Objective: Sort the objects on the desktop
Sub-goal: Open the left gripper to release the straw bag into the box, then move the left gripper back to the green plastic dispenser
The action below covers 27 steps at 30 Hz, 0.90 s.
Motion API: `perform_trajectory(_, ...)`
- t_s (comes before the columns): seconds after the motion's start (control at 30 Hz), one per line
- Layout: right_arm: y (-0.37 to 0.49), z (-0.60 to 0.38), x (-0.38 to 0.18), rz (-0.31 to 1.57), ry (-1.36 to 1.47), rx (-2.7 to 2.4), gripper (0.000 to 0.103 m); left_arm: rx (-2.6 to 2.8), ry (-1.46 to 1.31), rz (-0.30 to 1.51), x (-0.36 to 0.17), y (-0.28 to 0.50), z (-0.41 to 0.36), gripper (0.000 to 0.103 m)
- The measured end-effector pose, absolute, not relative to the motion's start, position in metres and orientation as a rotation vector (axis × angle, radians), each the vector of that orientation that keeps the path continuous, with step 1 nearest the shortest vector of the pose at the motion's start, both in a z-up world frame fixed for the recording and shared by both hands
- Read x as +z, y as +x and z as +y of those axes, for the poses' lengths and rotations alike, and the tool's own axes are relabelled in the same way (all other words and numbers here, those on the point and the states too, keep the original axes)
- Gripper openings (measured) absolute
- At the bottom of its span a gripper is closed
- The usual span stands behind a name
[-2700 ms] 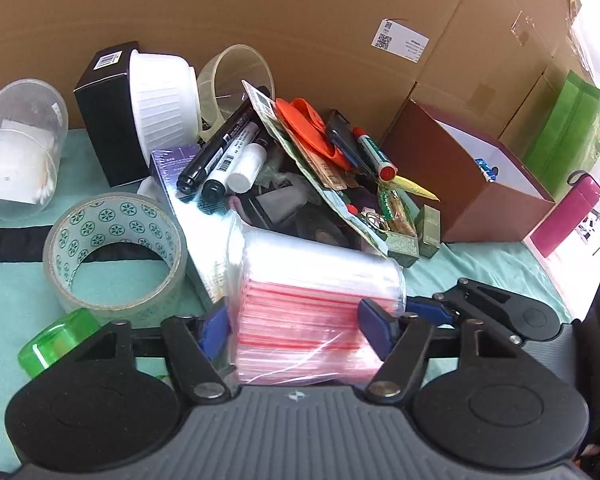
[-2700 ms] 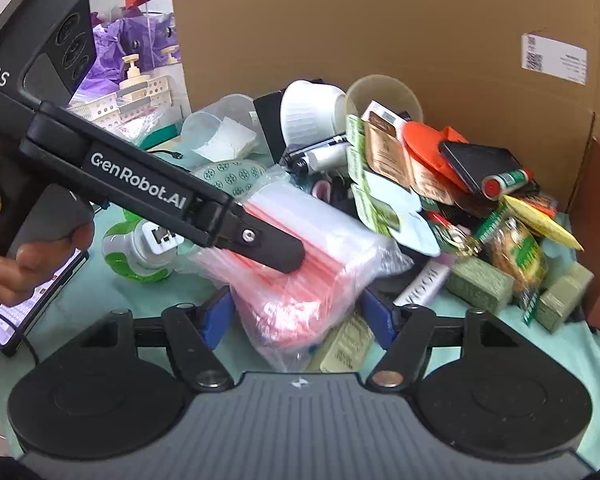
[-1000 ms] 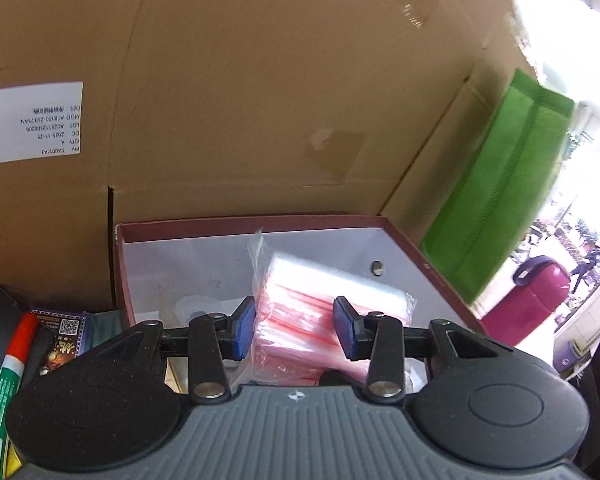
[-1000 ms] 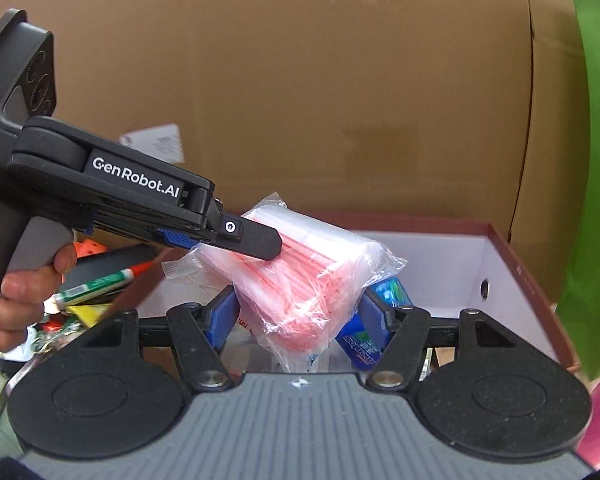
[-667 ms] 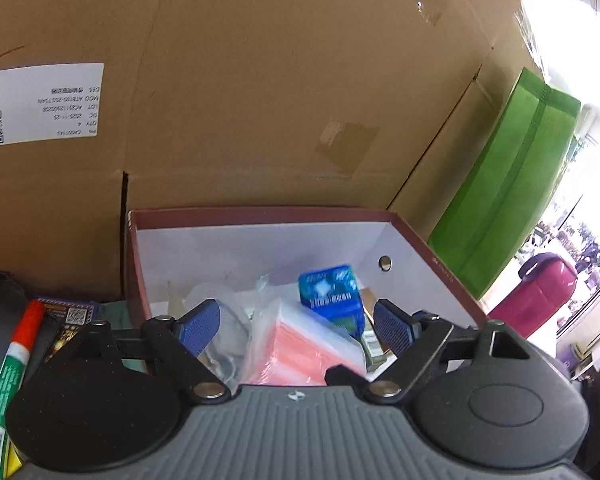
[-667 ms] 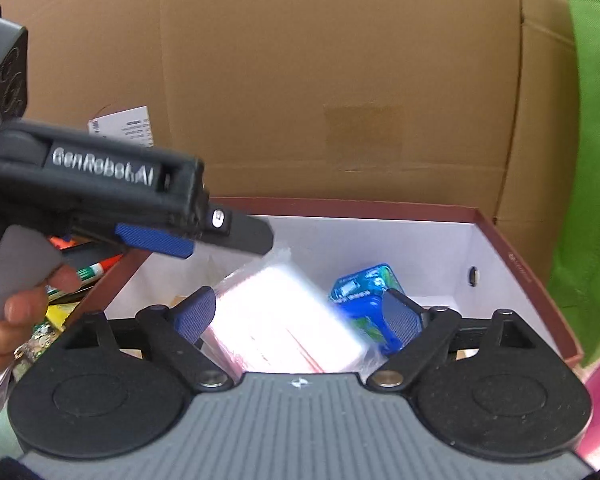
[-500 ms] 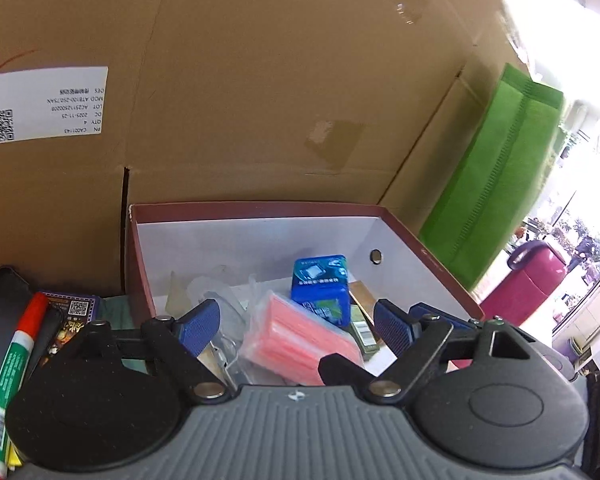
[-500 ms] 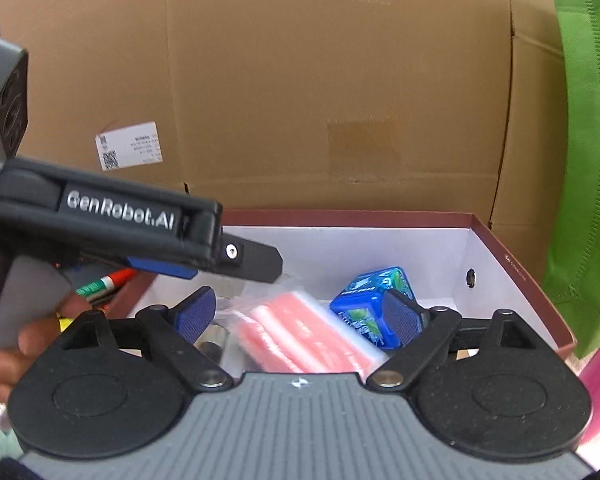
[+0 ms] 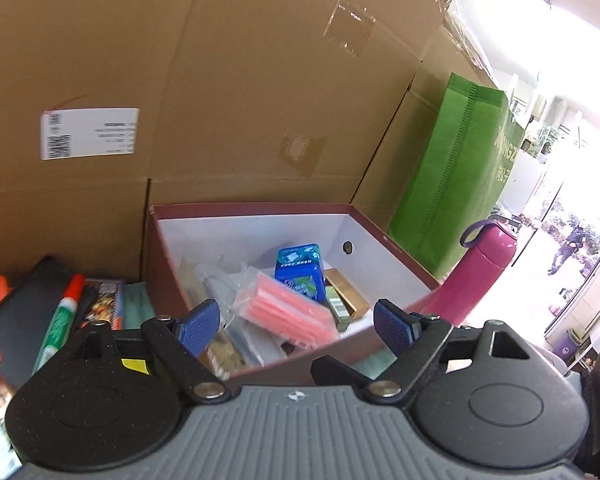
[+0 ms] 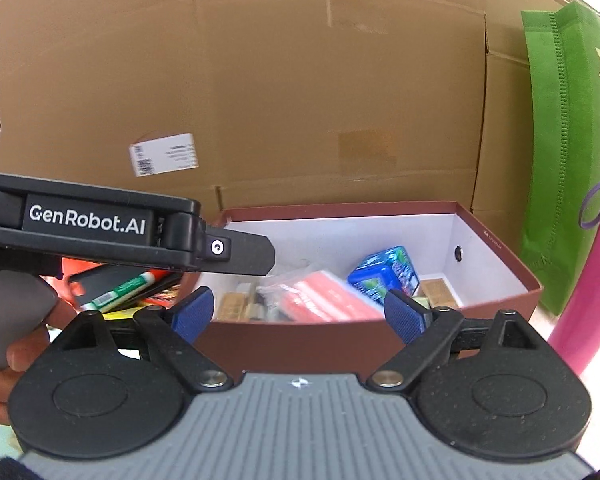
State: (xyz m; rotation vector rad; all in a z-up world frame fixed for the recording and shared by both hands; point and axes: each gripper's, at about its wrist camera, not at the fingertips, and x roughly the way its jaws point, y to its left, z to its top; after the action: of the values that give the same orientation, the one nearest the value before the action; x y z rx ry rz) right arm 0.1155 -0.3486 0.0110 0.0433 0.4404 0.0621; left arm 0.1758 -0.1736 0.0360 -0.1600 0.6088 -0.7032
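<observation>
The clear packet of pink zip bags (image 9: pixel 288 312) lies loose inside the maroon box (image 9: pixel 158 264), leaning on other contents beside a blue pack (image 9: pixel 300 270). My left gripper (image 9: pixel 297 328) stands open just short of the box's near rim, with nothing between its blue pads. My right gripper (image 10: pixel 298 315) is also open and empty in front of the box wall (image 10: pixel 300 344), with the packet (image 10: pixel 324 300) beyond it. In the right wrist view, one black finger (image 10: pixel 240 254) of the left gripper reaches over the box's left corner.
A tall cardboard wall (image 9: pixel 260 80) backs the box. A green bag (image 9: pixel 452 184) and a pink bottle (image 9: pixel 480 268) stand to its right. Left of the box lie a green-and-white marker (image 9: pixel 60 320) and a black case (image 9: pixel 20 312). A hand (image 10: pixel 4 368) holds the left tool.
Both grippers opened and let go of the pink packet, which dropped into the box. Both then drew back from the box, so its near rim now shows.
</observation>
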Motion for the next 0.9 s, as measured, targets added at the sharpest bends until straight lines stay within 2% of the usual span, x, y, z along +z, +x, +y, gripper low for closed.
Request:
perform_trajectory(0.5, 0.039, -0.299, 0.008, 0.46, 0.139, 0.15, 0.091, -0.599, -0.123, 0.592, 0.033, 0.084, -0.103, 0.087)
perform_trajectory(0.9, 0.002, -0.236, -0.006, 0.501, 0.055, 0.265, 0.091, -0.476, -0.168, 0.589, 0.008, 0.035, -0.037, 0.087)
